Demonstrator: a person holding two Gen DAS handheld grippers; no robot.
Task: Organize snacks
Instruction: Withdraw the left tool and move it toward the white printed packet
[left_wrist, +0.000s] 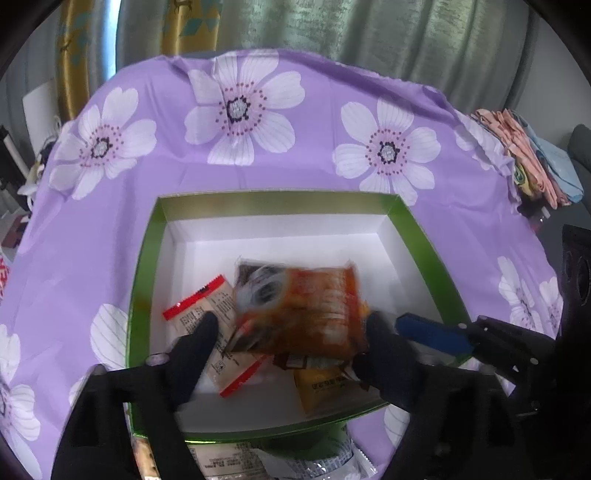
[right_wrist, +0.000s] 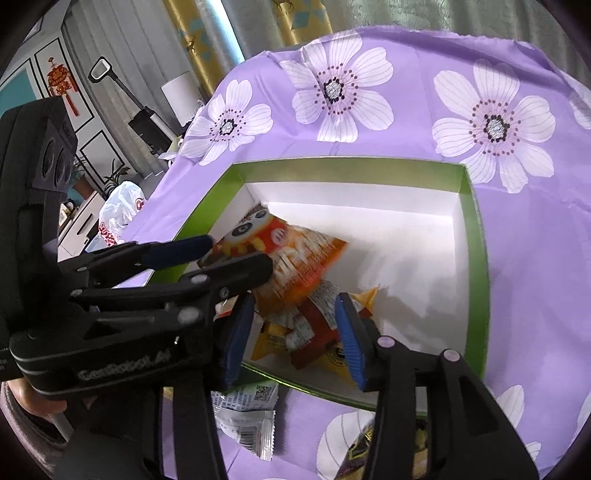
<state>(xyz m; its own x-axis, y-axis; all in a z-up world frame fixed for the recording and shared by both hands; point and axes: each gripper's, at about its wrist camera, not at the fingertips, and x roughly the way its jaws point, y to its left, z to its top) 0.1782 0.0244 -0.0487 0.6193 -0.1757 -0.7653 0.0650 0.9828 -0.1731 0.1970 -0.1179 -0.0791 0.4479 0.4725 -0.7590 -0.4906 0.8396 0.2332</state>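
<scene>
A green-rimmed box (left_wrist: 277, 195) with a white inside stands on the purple flowered cloth (left_wrist: 295, 147). My left gripper (left_wrist: 291, 328) hangs open over its near half. An orange snack packet (left_wrist: 299, 306) shows blurred between the black fingers, loose from the left one. Under it lie a beige packet with red edges (left_wrist: 210, 306) and a yellow packet (left_wrist: 325, 387). In the right wrist view my right gripper (right_wrist: 291, 336) is open above the box's (right_wrist: 476, 258) near rim, its blue pads (right_wrist: 351, 343) apart over a yellow packet (right_wrist: 269, 343), gripping nothing. The left gripper (right_wrist: 240, 253) flanks the orange packet (right_wrist: 291, 258).
Loose packets lie on the cloth in front of the box: white ones (right_wrist: 251, 417) and a dark one (right_wrist: 358, 454). A stack of folded cloths (left_wrist: 532, 158) sits at the table's far right edge. A white plastic bag (right_wrist: 122, 210) and furniture stand beyond the left edge.
</scene>
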